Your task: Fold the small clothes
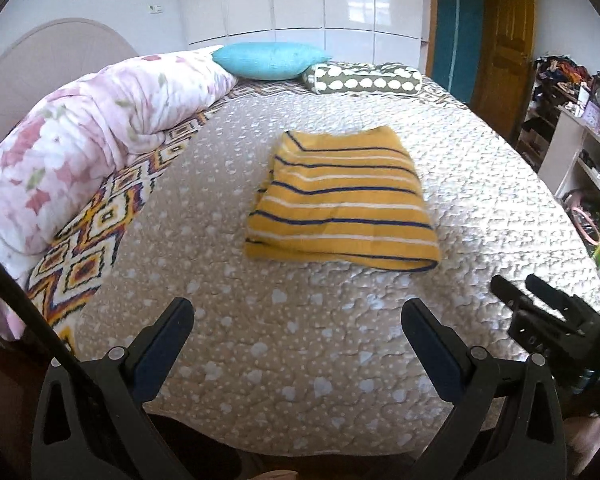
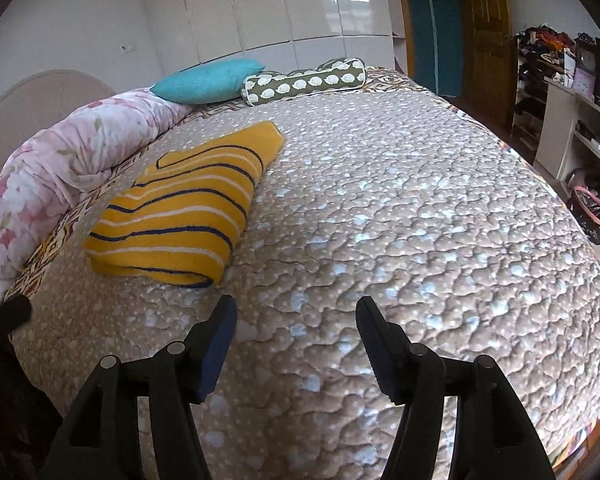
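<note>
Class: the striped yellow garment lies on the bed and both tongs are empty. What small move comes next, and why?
Probably hold back: the yellow striped garment already lies folded on the quilt, and the left tongs and right tongs are open, clear of it.

Folded garment (image 1: pixel 342 204): mustard yellow, thin navy and white stripes.
Quilted bedspread (image 2: pixel 420 208): beige-tan, scattered pale dots and whitish heart-like blotches.
Blanket under the bedspread (image 1: pixel 96 220): white ground, diamond pattern in orange, yellow and dark purple.
Rolled duvet (image 1: pixel 80 128): white with pink flowers and green leaves.
Cushion (image 1: pixel 270 60): plain turquoise.
Bolster pillow (image 1: pixel 364 79): olive green, rows of white scalloped spots.
Wardrobe doors (image 2: pixel 280 4): glossy white.
Door (image 1: pixel 504 52): honey-brown wood.
Gripper fingers (image 2: pixel 216 344): black, dark blue pads.
</note>
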The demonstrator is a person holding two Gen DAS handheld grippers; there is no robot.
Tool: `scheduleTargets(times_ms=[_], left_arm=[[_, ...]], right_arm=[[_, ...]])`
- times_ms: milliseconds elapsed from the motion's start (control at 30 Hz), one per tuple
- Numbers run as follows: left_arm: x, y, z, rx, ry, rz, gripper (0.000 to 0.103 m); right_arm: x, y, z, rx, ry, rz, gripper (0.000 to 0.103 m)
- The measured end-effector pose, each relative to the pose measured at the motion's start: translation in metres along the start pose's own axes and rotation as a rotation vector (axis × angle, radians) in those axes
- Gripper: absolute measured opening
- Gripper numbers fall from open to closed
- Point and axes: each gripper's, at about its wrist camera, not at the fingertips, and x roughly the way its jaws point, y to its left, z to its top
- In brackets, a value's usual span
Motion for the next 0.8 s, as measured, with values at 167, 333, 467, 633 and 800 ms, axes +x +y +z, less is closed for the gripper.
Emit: scheduleTargets(times_ms=[167,333,467,633,800], left_arm=[[0.003,-0.003,-0.003,0.011,0.013,0.012,0.103],[0.012,-0.003,-0.007,0.014,0.051,0.006,0.103],[0.020,-0.003,-0.010,0.009,0.083,-0.011,0.103],[0.028,-0.004,-0.014,0.007,0.123,-0.027,0.103],[0.031,-0.005,-0.017,0.011,0.128,-0.030,0.103]], right_arm=[[-0.004,-0.001,-0.003,-0.002,0.001,0.000,0.069],[0.000,0.001,-0.006,-0.006,0.016,-0.002,0.069],[0.003,0.006,-0.009,-0.021,0.025,-0.002,0.069],[0.003,0.011,-0.012,-0.046,0.027,-0.005,0.071],[0.006,0.013,-0.015,-0.050,0.037,-0.008,0.072]])
